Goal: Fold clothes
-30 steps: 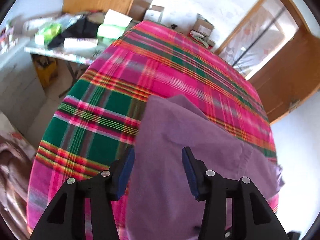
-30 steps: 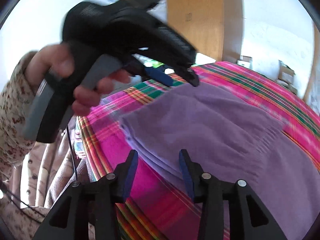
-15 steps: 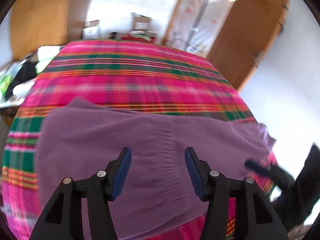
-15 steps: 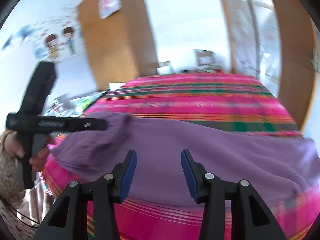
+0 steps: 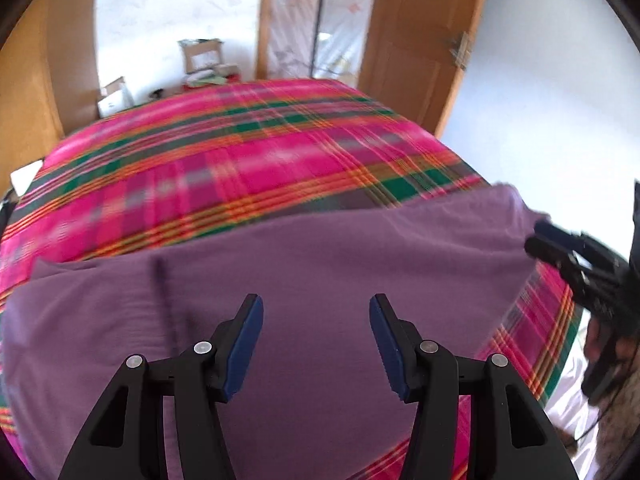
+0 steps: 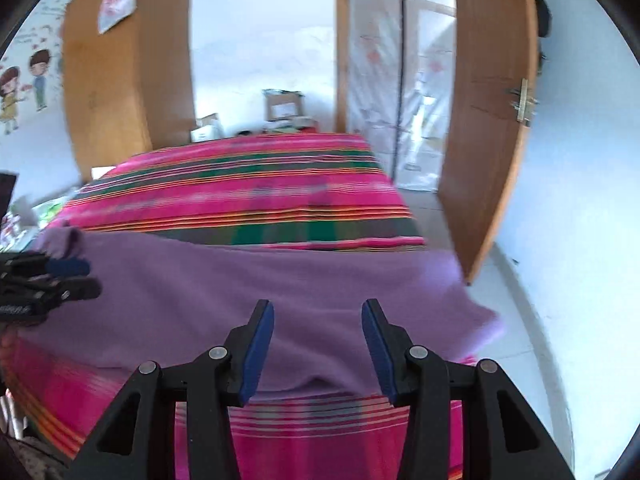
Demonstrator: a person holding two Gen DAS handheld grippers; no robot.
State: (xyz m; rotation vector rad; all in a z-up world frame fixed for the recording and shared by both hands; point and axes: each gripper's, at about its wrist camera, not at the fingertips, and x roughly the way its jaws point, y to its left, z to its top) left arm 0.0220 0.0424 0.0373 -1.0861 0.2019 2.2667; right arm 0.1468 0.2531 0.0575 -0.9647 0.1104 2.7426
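Observation:
A purple garment (image 5: 312,264) lies spread across the near part of a bed with a pink, green and orange plaid cover (image 5: 240,152). In the left wrist view my left gripper (image 5: 316,312) hovers above the garment's middle, open, with nothing between its blue pads. The right gripper (image 5: 540,236) shows at the right edge of that view, near the garment's right end. In the right wrist view my right gripper (image 6: 318,318) is open over the purple garment (image 6: 280,288) near the bed's front edge. The left gripper (image 6: 76,276) appears at the far left, by the garment's left end.
Beyond the bed (image 6: 248,184) stand a wooden wardrobe (image 6: 128,80), cardboard boxes (image 6: 284,106) on the floor and an open wooden door (image 6: 488,120). A white tiled floor (image 6: 560,320) lies to the right of the bed. A person's hand (image 5: 616,372) shows at the right edge.
Both grippers have swept sideways along the garment and rolled. The left one's view swung from the cluttered table side toward the door. The right one moved away from the left gripper.

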